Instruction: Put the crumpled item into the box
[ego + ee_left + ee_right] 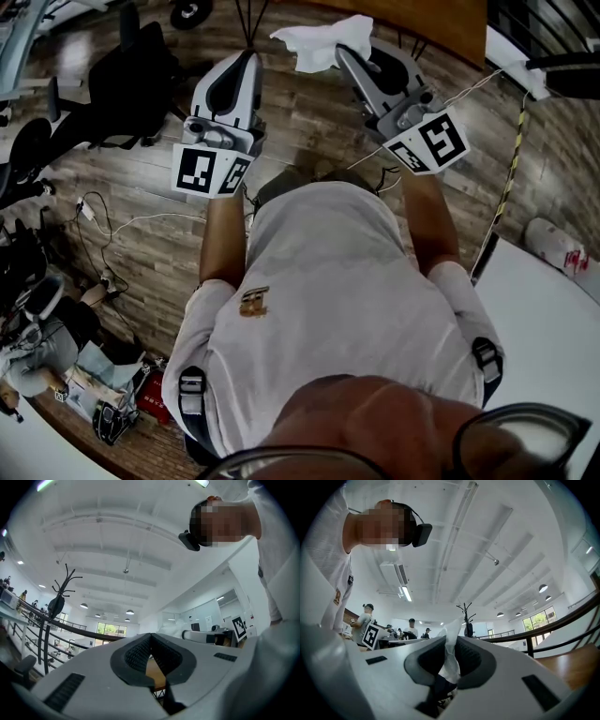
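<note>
A white crumpled tissue [319,39] hangs from my right gripper [349,54], held up in front of the person's chest over the wooden floor. In the right gripper view the tissue [451,654] is pinched between the dark pads [471,660], and its top sticks out above the tips. My left gripper [246,58] is raised beside it on the left. Its pads [136,656] meet at the tip with nothing between them. From the left gripper view I also see the tissue [171,629] off to the right. No box shows in any view.
A white table [553,319] stands at the right, with a yellow-black striped cord [511,169] beside it. Cables [103,225] trail over the floor at the left, near a black chair [131,84] and bags [94,384]. A coat stand [466,616] and a railing [28,625] are further off.
</note>
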Motion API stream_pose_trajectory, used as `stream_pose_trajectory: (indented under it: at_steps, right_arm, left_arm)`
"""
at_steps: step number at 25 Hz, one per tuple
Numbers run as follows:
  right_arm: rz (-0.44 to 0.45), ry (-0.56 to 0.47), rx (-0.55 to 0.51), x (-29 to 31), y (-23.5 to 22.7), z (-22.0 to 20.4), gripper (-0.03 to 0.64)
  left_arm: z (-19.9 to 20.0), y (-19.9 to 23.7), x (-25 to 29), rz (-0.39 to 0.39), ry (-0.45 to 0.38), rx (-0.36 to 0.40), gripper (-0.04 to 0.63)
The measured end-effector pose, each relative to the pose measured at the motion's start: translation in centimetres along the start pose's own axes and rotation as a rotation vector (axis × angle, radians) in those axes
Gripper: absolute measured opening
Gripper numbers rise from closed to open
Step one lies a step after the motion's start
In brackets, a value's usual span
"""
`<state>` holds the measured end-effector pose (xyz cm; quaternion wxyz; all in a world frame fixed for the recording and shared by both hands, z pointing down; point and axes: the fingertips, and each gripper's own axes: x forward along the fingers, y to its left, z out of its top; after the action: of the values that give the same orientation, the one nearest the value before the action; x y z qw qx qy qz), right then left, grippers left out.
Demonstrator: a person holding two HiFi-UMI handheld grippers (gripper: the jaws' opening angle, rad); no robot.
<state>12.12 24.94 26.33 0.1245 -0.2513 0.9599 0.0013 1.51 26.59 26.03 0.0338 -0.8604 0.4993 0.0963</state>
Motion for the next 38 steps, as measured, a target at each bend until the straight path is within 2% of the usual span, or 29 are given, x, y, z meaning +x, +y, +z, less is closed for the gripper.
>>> stream_pose_trajectory:
  at_steps: [7,21,38]
  right_arm:
    - [0.001,-0.001,0.009,-2.3,-3.6,-0.2,0.063]
    - [-0.022,0.010,-0.008,1.2,-9.2,-1.1,0.063]
    - [-0.061,0.051,-0.023,15.7,-19.9,-4.3,0.063]
  left_arm:
    - [-1.3,-2.0,2.7,0.016,0.012,0.011,0.020]
    - [-3.1,1.9,8.6,-0.014,0.013,0.010,0.020]
    - [-4.9,17.3,19.2,-0.048,0.021,0.018,0.020]
